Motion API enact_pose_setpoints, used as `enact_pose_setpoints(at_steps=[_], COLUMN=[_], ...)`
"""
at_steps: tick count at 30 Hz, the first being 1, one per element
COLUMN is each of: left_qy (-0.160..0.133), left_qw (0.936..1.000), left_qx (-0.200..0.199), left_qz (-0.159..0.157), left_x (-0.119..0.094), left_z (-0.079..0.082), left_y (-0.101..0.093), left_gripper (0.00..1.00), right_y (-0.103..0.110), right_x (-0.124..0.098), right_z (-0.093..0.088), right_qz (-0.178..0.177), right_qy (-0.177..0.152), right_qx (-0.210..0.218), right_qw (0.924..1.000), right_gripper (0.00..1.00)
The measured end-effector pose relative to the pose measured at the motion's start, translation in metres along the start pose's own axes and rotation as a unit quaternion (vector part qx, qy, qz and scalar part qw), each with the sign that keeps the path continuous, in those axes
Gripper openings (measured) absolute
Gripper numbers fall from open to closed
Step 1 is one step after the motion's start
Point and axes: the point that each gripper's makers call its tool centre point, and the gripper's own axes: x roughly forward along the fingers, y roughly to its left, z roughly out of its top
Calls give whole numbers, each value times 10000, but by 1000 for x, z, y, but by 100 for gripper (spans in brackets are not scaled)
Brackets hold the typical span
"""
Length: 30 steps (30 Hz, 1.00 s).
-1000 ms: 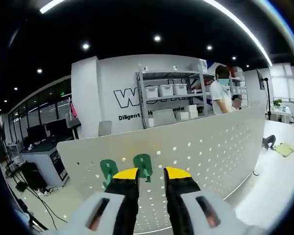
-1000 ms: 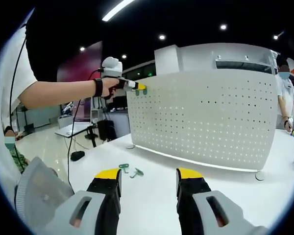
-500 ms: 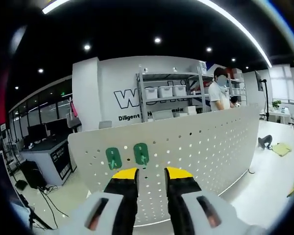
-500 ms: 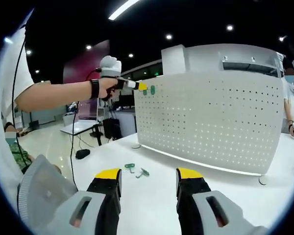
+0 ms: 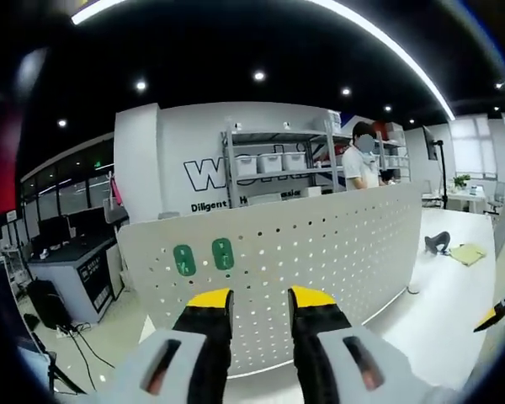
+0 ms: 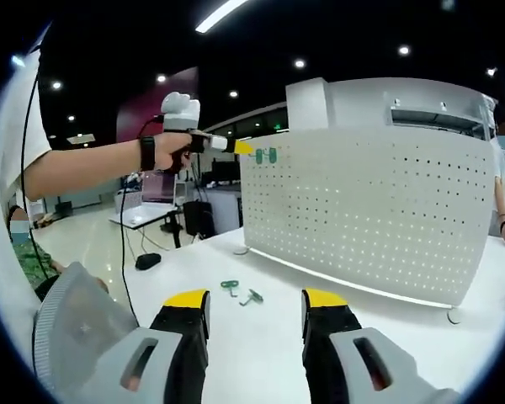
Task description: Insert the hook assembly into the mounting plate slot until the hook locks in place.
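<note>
Two green hooks (image 5: 204,257) sit on the white board (image 5: 337,252). Both grippers are empty, jaws apart (two loose hooks (image 6: 241,292) wait on the table (image 6: 261,337)), so picking one up looks next.

loose hooks (image 6: 241,293) too small to tell

White pegboard (image 5: 320,252) w/ dot-grid holes; two green hooks (image 5: 204,257) on it, two more green hooks (image 6: 241,292) on white table (image 6: 261,345). Gripper tips yellow over black, bodies grey.

back wall (image 5: 164,151) | large "W…", cut off | below: "Diligent"
</note>
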Motion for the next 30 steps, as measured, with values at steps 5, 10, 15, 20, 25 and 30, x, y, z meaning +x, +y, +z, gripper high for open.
enact_pose_setpoints(at_steps=[5,10,15,20,25,30], left_qy=[-38,-80,-60,-26,18,-10], left_qw=[9999,9998,9996,9992,9988,9984], left_qx=[-51,-38,-191,-221,-316,-390], left_qz=[-94,-180,-209,-347,-364,-415], left_x=[-12,-23,-35,-47,-55,-63], left_z=[-2,-5,-13,-22,-29,-33], left_y=[-5,-9,-9,-15,-16,-19], left_gripper=[31,33,34,36,37,38], right_y=[6,14,20,27,33,37], right_x=[3,8,10,13,17,19], right_z=[3,5,7,6,8,9], right_qz=[41,125,177,226,269,306], right_qy=[-29,-10,-8,30,51,39], right_qx=[-56,-122,-170,-215,-279,-299], right_qw=[10000,9998,9997,9995,9992,9991], right_gripper=[44,44,44,44,43,43])
